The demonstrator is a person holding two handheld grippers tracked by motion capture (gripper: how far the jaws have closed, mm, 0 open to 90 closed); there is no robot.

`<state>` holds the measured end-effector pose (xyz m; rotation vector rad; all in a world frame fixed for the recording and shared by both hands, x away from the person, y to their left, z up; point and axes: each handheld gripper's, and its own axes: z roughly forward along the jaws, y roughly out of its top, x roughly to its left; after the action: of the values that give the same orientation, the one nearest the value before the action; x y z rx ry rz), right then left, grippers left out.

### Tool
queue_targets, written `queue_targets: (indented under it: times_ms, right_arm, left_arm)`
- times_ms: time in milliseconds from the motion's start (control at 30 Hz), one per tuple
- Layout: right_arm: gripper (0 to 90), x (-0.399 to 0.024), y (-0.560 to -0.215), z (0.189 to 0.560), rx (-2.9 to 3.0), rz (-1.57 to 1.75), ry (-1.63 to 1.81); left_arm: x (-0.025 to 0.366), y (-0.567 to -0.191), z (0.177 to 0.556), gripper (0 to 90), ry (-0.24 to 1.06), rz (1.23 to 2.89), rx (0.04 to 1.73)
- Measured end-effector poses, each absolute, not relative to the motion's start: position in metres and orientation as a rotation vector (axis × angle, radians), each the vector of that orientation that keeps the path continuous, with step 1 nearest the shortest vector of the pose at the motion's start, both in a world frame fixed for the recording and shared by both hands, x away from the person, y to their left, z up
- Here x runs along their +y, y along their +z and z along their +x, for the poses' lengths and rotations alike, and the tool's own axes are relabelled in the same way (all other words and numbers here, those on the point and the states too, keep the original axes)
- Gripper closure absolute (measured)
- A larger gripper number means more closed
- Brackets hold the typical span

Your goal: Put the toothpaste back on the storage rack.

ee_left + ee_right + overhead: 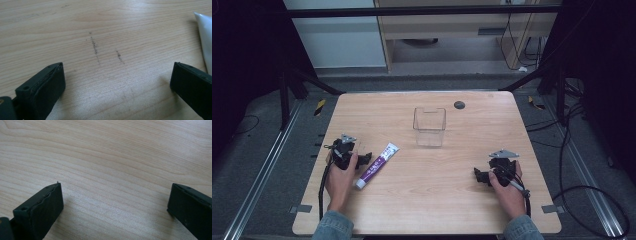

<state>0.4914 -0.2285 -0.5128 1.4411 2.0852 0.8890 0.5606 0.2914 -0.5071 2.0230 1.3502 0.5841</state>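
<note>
You are resting both hands on the pale wooden worktop [427, 200], and the clear square plastic container [430, 126] is standing upright near its far middle; take that container as your landmark. The purple-and-white toothpaste tube [376, 165] is lying flat on the worktop, nearer you than the container and off to its left, well apart from it. Its long axis is running on a slant, the flat crimped end pointing up toward the container and the white cap end pointing back toward you.

Your left tongs [362, 159] are sitting just beside the tube, on the side away from the container, so your left hand is much the nearer one; in the left gripper view the tube's white end [205, 37] is showing just past the right-hand jaw. Those jaws are standing wide apart, holding nothing. Your right tongs [480, 176] are resting well to the right of the container, likewise spread wide and empty.
</note>
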Motion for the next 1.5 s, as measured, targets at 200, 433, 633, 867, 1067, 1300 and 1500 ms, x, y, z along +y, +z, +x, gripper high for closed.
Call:
queue_targets:
  times_ms: [200, 433, 633, 867, 1067, 1300, 1500]
  right_arm:
    - [0.4, -0.229, -0.513, 0.491, 2.085, 1.441, 0.889]
    - [0.4, -0.229, -0.513, 0.491, 2.086, 1.440, 0.889]
    - [0.4, -0.229, -0.513, 0.491, 2.087, 1.440, 0.890]
    - [0.4, -0.229, -0.513, 0.491, 2.086, 1.440, 0.889]
    - [0.4, -0.229, -0.513, 0.491, 2.088, 1.439, 0.889]
    - [0.4, -0.229, -0.513, 0.491, 2.087, 1.440, 0.891]
    - [0.4, -0.229, -0.513, 0.491, 2.088, 1.441, 0.891]
  left_arm:
    - [0.289, -0.507, 0.562, 0.0, 0.594, 2.011, 1.372]
    - [0.288, -0.503, 0.559, 3.7, 0.623, 2.015, 1.362]
    - [0.295, -0.476, 0.536, 5.4, 0.668, 1.917, 1.370]
    - [0.294, -0.453, 0.515, 5.3, 0.666, 1.925, 1.339]
    - [0.292, -0.449, 0.498, 4.6, 0.645, 1.977, 1.289]
    - [0.277, -0.434, 0.489, 4.7, 0.655, 2.044, 1.242]
    - [0.253, -0.423, 0.499, 4.8, 0.621, 2.148, 1.196]
